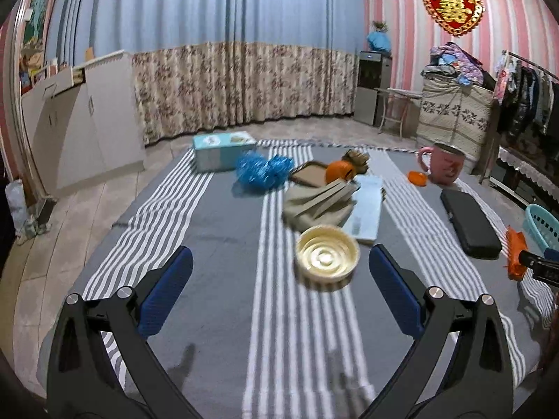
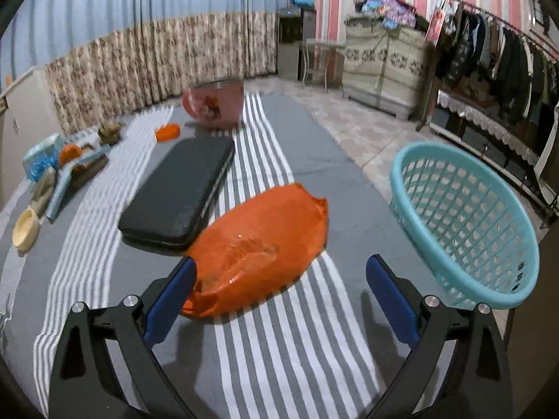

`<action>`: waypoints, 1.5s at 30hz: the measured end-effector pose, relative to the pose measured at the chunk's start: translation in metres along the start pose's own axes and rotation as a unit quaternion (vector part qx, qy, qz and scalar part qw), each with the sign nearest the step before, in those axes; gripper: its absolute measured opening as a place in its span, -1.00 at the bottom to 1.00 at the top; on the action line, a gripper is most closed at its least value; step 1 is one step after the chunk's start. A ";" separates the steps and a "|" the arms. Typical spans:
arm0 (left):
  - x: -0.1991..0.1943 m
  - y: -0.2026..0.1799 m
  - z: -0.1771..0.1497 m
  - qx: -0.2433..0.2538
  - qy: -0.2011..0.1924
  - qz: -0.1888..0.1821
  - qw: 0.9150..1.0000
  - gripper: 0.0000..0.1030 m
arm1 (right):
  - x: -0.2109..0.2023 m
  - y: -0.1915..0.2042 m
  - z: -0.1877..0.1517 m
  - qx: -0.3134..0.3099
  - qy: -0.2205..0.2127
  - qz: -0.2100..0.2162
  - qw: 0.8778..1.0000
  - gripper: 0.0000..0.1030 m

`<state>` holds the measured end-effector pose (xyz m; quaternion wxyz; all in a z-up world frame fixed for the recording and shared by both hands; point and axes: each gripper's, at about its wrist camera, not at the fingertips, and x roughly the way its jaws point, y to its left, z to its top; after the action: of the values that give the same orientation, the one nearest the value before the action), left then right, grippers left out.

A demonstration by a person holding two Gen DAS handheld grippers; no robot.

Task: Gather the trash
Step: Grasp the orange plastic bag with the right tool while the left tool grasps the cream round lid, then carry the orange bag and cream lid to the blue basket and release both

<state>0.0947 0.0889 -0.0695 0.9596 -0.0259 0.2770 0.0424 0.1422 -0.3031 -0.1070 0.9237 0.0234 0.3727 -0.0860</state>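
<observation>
The orange wrapper [image 2: 258, 248] lies crumpled on the striped cloth [image 2: 279, 349] directly ahead of my right claw [image 2: 279, 296], its near end just inside my spread blue pads [image 2: 171, 300]. Its lower left edge sits against the inner face of my left-hand pad; whether they actually touch I cannot tell. My right claw is wide apart and grips nothing. To the right of that claw, just beside it, the teal basket [image 2: 464, 223] stands tilted at the edge of the cloth, mouth turned toward me. Beyond the wrapper and to its left lies the black case [image 2: 181, 192], its near corner touching or just behind the wrapper. Farther ahead stands the pink mug [image 2: 216, 104], with a small orange lid [image 2: 167, 132] near its left.

My left claw [image 1: 279, 289] is also spread wide and holds nothing. Just ahead of it, nearer my right-hand pad, sits a cream round dish [image 1: 326, 256], apart from both pads. Behind the dish is a heap: beige folded cloth [image 1: 314, 206], a pale blue flat box [image 1: 365, 209], an orange ball [image 1: 339, 171]. Farther left of these lie blue tinsel [image 1: 262, 171] and a teal tissue box [image 1: 223, 148]. Far to the right of this claw I can see the wrapper's edge [image 1: 516, 251].
</observation>
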 end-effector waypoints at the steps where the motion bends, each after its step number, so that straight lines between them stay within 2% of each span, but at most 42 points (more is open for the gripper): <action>1: 0.002 0.003 -0.001 -0.004 0.004 0.000 1.000 0.89 | 0.005 0.001 0.000 0.000 0.011 -0.003 1.000 0.84; 3: 0.006 0.008 -0.003 -0.009 0.011 0.000 1.000 0.89 | 0.009 -0.001 0.001 0.008 0.023 0.004 1.000 0.81; 4: 0.007 0.009 -0.003 -0.011 0.015 0.000 1.000 0.89 | 0.011 -0.002 0.001 0.010 0.030 0.011 0.999 0.68; 5: 0.009 0.009 -0.003 -0.012 0.017 -0.001 1.000 0.89 | 0.012 -0.003 0.000 0.010 0.033 0.017 0.999 0.45; 9: 0.015 0.001 0.001 -0.007 0.024 -0.012 1.000 0.89 | 0.013 0.004 -0.003 -0.009 0.034 0.041 0.999 0.09; 11: 0.019 -0.005 0.004 -0.001 0.025 -0.019 0.999 0.89 | 0.012 0.008 -0.002 -0.019 0.032 0.050 0.998 -0.23; 12: 0.021 -0.009 0.006 0.002 0.028 -0.022 0.999 0.89 | 0.012 0.010 -0.002 -0.023 0.031 0.053 0.998 -0.26; 14: 0.027 -0.017 0.009 0.008 0.036 -0.028 0.999 0.89 | 0.010 0.010 -0.001 -0.024 0.025 0.056 0.998 -0.49; 17: 0.035 -0.028 0.011 0.018 0.050 -0.045 0.998 0.89 | 0.004 0.008 0.000 -0.016 0.015 0.070 0.997 -0.67; 22: 0.050 -0.043 0.010 0.041 0.080 -0.047 0.995 0.89 | -0.010 0.007 0.006 -0.015 -0.012 0.081 0.997 -0.77; 26: 0.064 -0.042 0.010 0.032 0.106 -0.046 0.993 0.89 | -0.017 0.007 0.012 -0.018 -0.021 0.089 0.996 -0.78; 31: 0.087 -0.039 0.008 0.016 0.156 -0.046 0.987 0.86 | -0.019 0.007 0.011 -0.022 -0.025 0.091 0.995 -0.79; 32: 0.090 -0.038 0.009 0.015 0.160 -0.048 0.986 0.81 | -0.019 0.007 0.011 -0.022 -0.025 0.092 0.995 -0.79; 34: 0.095 -0.041 0.008 0.017 0.170 -0.056 0.984 0.54 | -0.019 0.006 0.011 -0.021 -0.026 0.092 0.995 -0.79; 36: 0.101 -0.044 0.005 0.024 0.186 -0.051 0.981 0.35 | -0.021 0.005 0.011 -0.019 -0.029 0.093 0.995 -0.81; 39: 0.097 -0.049 0.005 0.036 0.179 -0.052 0.982 0.18 | -0.026 0.000 0.012 -0.014 -0.035 0.096 0.995 -0.83; 45: 0.093 -0.054 0.005 0.049 0.170 -0.045 0.983 0.18 | -0.036 -0.017 0.013 0.003 -0.046 0.099 0.994 -0.86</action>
<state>0.1809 0.0417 -0.1133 0.8993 0.0019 0.4368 -0.0190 0.1226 -0.3164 -0.0724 0.9437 0.0591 0.3256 0.0038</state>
